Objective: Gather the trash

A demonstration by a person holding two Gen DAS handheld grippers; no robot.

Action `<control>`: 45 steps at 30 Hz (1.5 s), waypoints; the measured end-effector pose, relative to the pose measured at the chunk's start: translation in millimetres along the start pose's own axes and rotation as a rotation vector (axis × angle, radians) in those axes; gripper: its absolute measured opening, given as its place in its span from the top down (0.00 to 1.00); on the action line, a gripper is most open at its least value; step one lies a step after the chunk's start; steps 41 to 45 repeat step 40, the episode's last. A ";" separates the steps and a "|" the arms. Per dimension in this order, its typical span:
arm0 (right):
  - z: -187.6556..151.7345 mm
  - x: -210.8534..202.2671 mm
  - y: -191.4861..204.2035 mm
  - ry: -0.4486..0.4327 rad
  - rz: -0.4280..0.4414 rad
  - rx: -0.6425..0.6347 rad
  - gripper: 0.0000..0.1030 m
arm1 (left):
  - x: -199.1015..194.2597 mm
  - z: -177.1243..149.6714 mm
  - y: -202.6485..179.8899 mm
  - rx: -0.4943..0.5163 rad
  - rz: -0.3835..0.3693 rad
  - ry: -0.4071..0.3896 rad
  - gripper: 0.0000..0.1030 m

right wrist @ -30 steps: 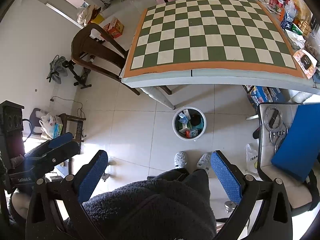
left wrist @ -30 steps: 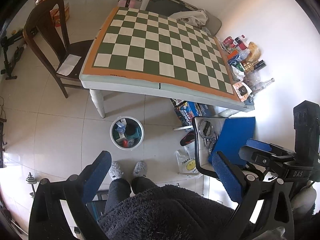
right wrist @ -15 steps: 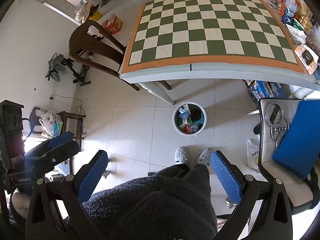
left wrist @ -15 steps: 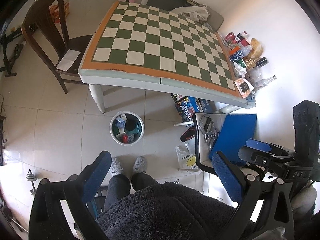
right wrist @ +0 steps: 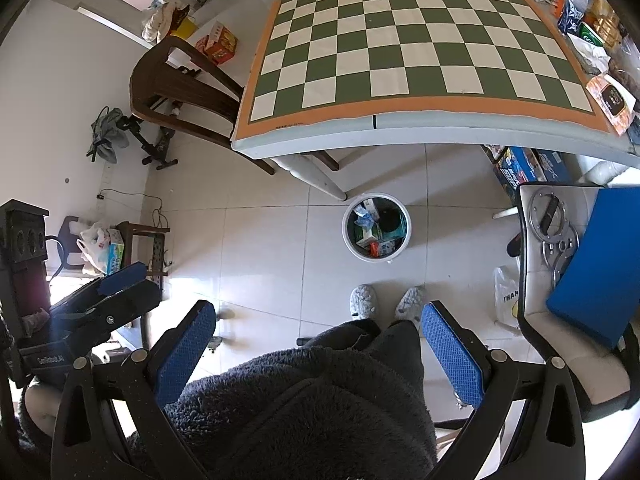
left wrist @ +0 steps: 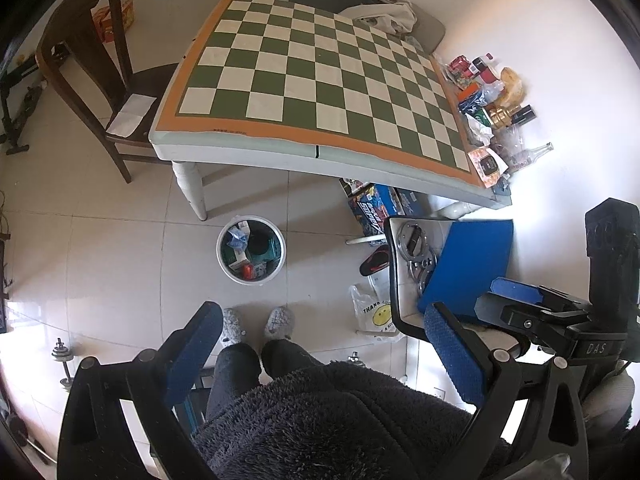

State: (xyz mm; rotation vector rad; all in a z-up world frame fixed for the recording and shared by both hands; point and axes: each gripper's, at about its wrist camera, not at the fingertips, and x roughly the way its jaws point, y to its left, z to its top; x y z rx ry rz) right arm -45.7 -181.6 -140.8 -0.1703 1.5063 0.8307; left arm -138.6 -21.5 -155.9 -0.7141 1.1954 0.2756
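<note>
Tiled floor [left wrist: 100, 240] lies open around bin [left wrist: 251, 278] below table edge [left wrist: 320, 156].

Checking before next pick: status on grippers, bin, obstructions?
Left gripper open, empty. Right gripper open, empty. White trash bin on floor by table leg, already holding trash. Person's dark fleece lap between both grippers' fingers; path to bin clear.

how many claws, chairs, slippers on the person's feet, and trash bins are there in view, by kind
claws: 2, left claw and right claw, both open and empty
chairs: 2, brown wooden chair and white chair
grey slippers: 2, and
trash bin: 1, white bin on the floor by the table leg
total: 7
</note>
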 end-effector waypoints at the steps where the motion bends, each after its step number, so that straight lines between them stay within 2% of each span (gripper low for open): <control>1: 0.2 -0.3 0.3 0.000 0.000 0.001 0.00 | 0.1 -0.4 -0.3 0.000 -0.001 0.001 0.00; 45: -7.8 10.3 -4.9 0.017 -0.003 0.013 0.00 | 8.2 -9.6 -4.3 -0.015 0.010 0.006 0.00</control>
